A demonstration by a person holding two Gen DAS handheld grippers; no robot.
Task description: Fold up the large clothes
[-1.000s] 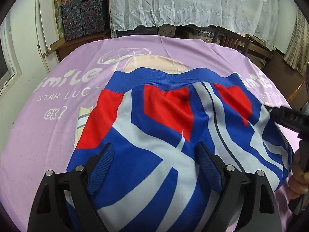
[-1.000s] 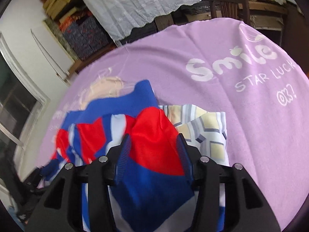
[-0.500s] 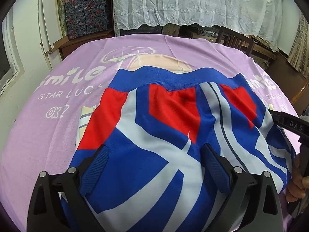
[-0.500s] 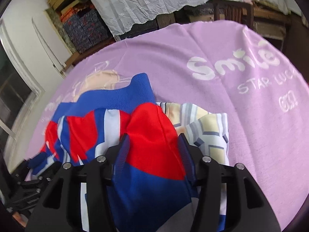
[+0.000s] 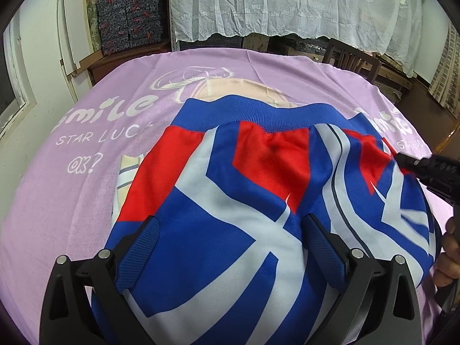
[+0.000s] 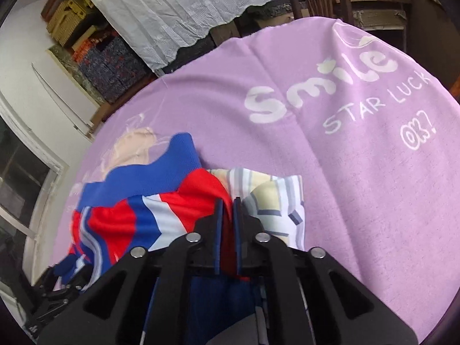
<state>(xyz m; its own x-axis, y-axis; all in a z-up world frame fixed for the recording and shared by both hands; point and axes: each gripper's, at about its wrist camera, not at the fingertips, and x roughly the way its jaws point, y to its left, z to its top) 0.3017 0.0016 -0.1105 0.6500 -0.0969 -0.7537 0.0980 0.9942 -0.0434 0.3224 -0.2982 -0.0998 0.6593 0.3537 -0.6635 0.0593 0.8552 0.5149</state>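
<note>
A large red, blue and white garment point(image 5: 253, 189) with a blue ribbed band lies bunched on the lilac cloth point(image 5: 72, 201). It also shows in the right wrist view point(image 6: 138, 201). My left gripper point(image 5: 230, 247) is open, its jaws wide apart over the garment's near part. My right gripper point(image 6: 227, 210) is shut on the garment's red edge. The right gripper also shows at the right edge of the left wrist view point(image 5: 428, 169).
A folded striped cream and grey cloth point(image 6: 273, 198) lies under the garment's side, also visible in the left wrist view point(image 5: 126, 172). A lace curtain point(image 5: 287, 3), stacked patterned boxes point(image 5: 129, 20) and a wooden chair point(image 5: 353, 57) stand beyond the table's far edge.
My right gripper has closed on the garment's red edge; it was open around it before. My left gripper has stayed open over the garment, shifting only slightly.
</note>
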